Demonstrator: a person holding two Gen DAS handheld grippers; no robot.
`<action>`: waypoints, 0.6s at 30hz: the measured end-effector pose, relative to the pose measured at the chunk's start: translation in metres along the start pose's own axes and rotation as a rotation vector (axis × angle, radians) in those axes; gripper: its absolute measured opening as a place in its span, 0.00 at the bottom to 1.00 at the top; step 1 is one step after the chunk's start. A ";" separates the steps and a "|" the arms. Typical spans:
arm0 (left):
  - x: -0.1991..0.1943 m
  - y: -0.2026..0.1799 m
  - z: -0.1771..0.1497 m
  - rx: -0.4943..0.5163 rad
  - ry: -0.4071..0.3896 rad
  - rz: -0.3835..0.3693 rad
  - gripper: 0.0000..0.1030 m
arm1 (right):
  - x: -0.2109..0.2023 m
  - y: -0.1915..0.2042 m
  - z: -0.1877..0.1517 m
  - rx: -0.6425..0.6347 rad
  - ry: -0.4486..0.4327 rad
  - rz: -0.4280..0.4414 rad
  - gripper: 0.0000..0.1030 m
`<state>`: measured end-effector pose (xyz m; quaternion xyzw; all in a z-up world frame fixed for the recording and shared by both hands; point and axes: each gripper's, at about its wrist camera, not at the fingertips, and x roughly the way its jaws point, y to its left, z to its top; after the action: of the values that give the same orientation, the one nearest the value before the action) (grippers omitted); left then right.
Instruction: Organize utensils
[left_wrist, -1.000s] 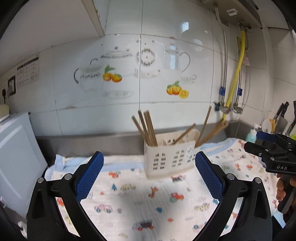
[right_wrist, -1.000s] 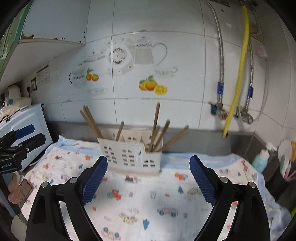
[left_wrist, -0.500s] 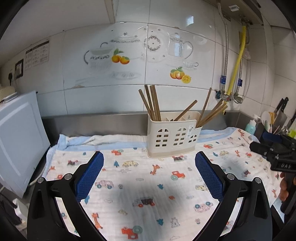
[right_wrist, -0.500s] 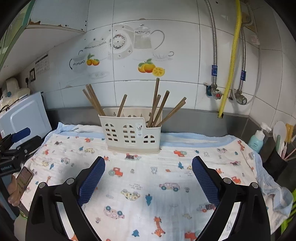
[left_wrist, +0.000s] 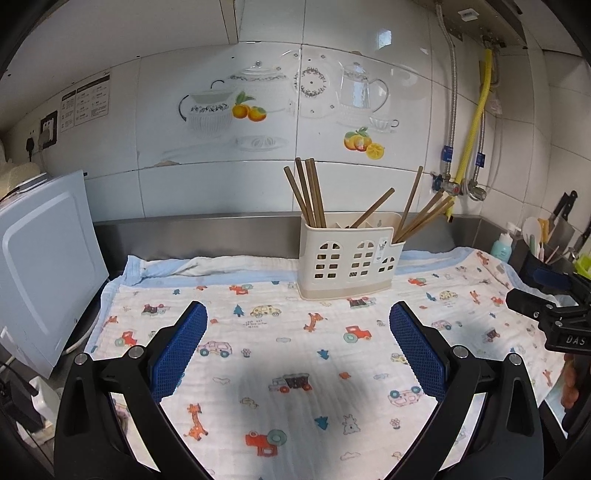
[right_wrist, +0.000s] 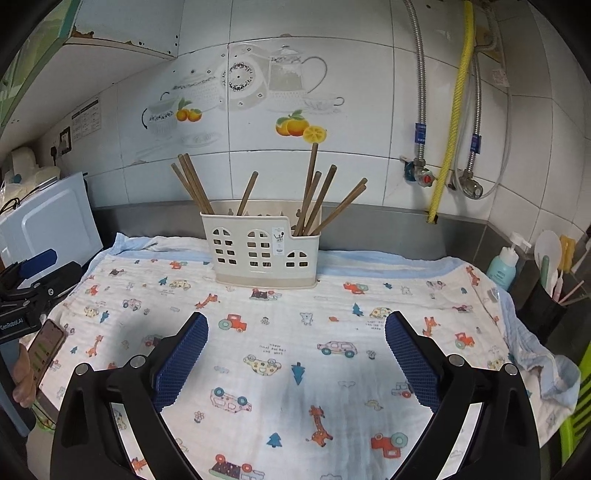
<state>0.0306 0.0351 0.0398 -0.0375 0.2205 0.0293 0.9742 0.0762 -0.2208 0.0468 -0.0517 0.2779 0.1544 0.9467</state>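
Note:
A cream plastic utensil holder (left_wrist: 349, 254) with window-shaped holes stands at the back of the counter on a printed cloth (left_wrist: 295, 354). Several brown chopsticks (left_wrist: 308, 192) stand in its left, middle and right compartments. It also shows in the right wrist view (right_wrist: 260, 251) with its chopsticks (right_wrist: 314, 192). My left gripper (left_wrist: 297, 347) is open and empty, well in front of the holder. My right gripper (right_wrist: 295, 350) is open and empty too. The right gripper shows at the right edge of the left wrist view (left_wrist: 546, 306).
A white appliance (left_wrist: 40, 266) stands at the left. A blue soap bottle (right_wrist: 504, 264) and a dark pot of utensils (right_wrist: 546, 295) stand at the right, with knives (left_wrist: 563, 210) behind. Pipes and a yellow hose (right_wrist: 456, 107) run down the tiled wall. A phone (right_wrist: 46, 345) is at the left edge.
Both grippers have pulled back and away from the holder, so more of the cloth shows. Both stay open and empty. The holder and chopsticks have not moved.

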 end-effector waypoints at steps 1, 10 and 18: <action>-0.001 -0.001 -0.001 0.005 0.001 0.005 0.95 | -0.001 0.000 -0.001 0.002 0.001 0.000 0.91; -0.007 -0.005 -0.012 0.015 0.014 0.027 0.95 | -0.006 -0.003 -0.007 0.016 0.007 0.001 0.91; -0.009 -0.011 -0.016 0.028 0.023 0.026 0.95 | -0.010 0.001 -0.009 -0.001 0.008 0.001 0.91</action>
<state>0.0166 0.0226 0.0294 -0.0211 0.2326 0.0385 0.9716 0.0631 -0.2238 0.0443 -0.0525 0.2817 0.1547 0.9455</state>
